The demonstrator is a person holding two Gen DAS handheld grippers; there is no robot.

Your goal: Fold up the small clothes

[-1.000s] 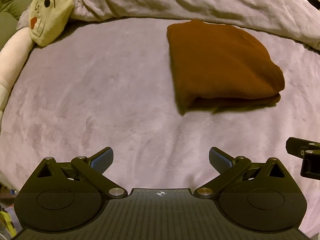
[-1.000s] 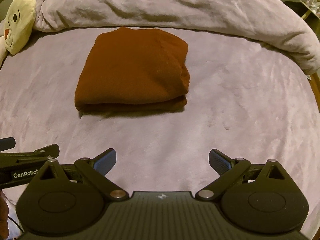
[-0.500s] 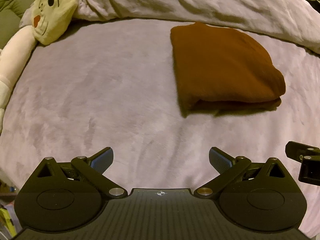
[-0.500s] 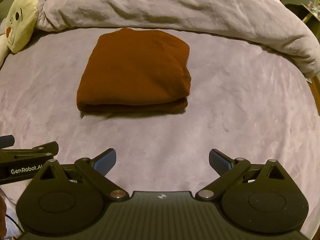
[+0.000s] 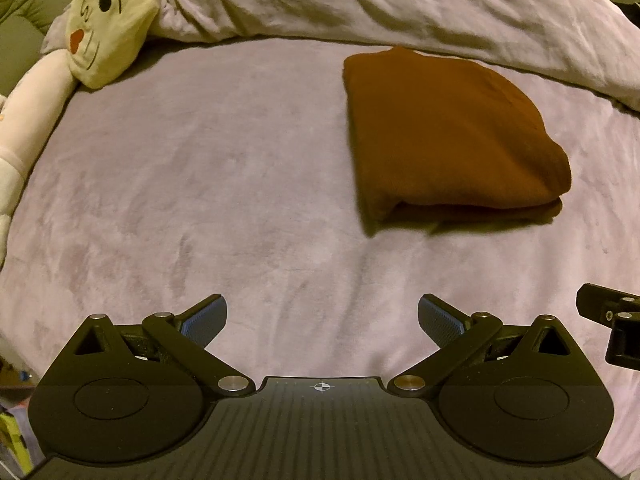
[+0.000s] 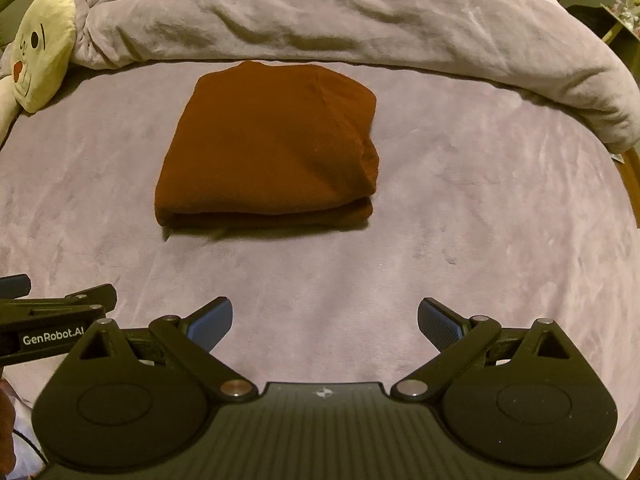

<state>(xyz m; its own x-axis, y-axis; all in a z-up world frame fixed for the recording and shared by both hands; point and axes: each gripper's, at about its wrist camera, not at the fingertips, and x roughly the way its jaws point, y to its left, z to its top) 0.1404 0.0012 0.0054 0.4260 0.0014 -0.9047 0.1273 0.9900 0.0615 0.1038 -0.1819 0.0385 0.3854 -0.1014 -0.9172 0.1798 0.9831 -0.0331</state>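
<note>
Rust-brown knit garment (image 6: 268, 148) lies folded into a compact rectangle mid-bed on the lilac plush blanket (image 6: 460, 220), likely the fold completed. Left claw (image 5: 322, 318) and right claw (image 6: 325, 320) both spread wide, empty, hovering well short of it. Left view shows the cream cat-face plush pillow (image 5: 110, 20) fully; right view adds the bed's wooden edge (image 6: 630, 172).

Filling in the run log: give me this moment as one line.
garment: brown cloth folded, flat on bed | left claw: open, empty | right claw: open, empty | contact: none
</note>
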